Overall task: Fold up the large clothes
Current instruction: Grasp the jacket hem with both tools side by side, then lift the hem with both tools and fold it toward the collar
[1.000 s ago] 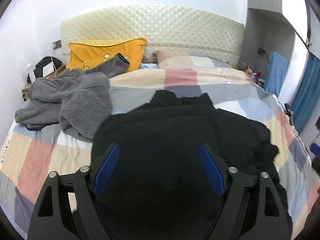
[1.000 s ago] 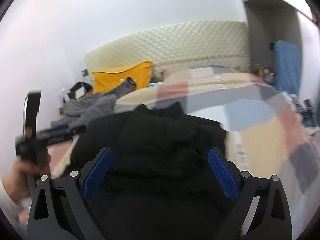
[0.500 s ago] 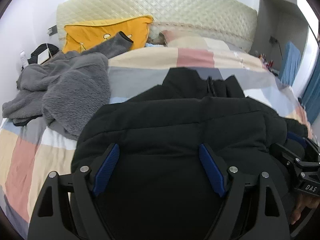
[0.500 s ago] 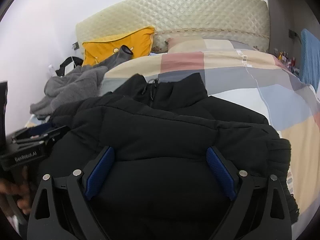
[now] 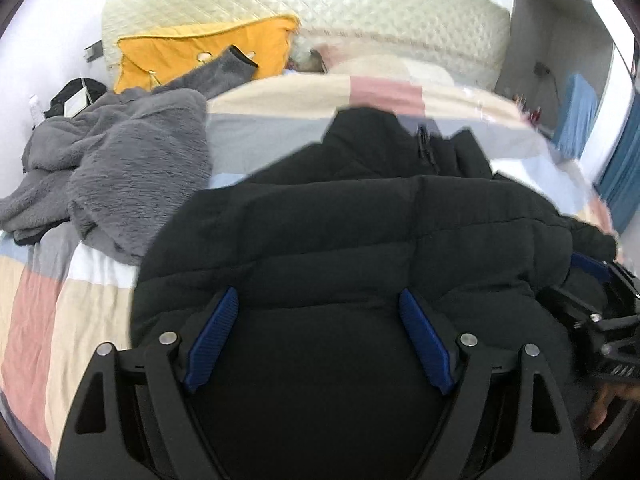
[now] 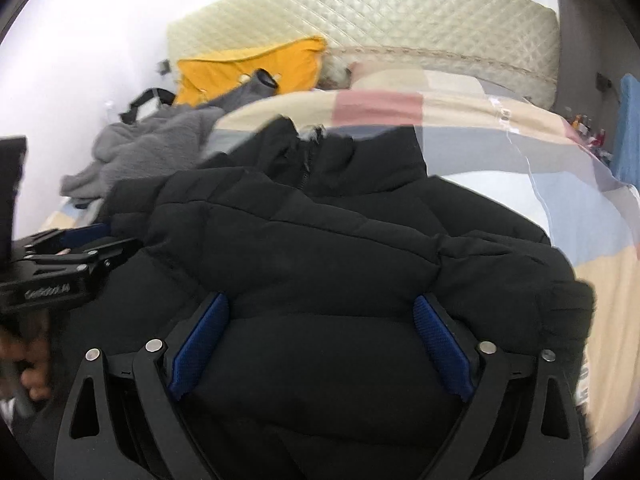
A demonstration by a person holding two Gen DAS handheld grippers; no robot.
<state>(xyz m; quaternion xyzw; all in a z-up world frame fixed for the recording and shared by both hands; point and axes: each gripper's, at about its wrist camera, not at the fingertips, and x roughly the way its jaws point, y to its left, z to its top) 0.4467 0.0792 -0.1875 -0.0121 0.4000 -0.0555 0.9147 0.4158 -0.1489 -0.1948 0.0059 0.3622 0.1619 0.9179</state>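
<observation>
A bed with a checked cover (image 5: 280, 100) of pink, cream, grey and pale blue squares stretches ahead of the tool. At its far end stands a cream quilted headboard (image 5: 360, 12), with a yellow pillow (image 5: 180, 52) leaning against it ahead and to the left. A grey fleece garment (image 5: 120, 168) lies crumpled on the cover to the left, one sleeve reaching up toward the pillow. Beyond it, far left by the wall, sits a black bag (image 5: 76, 92). Far right hangs a blue cloth (image 5: 576, 112).
</observation>
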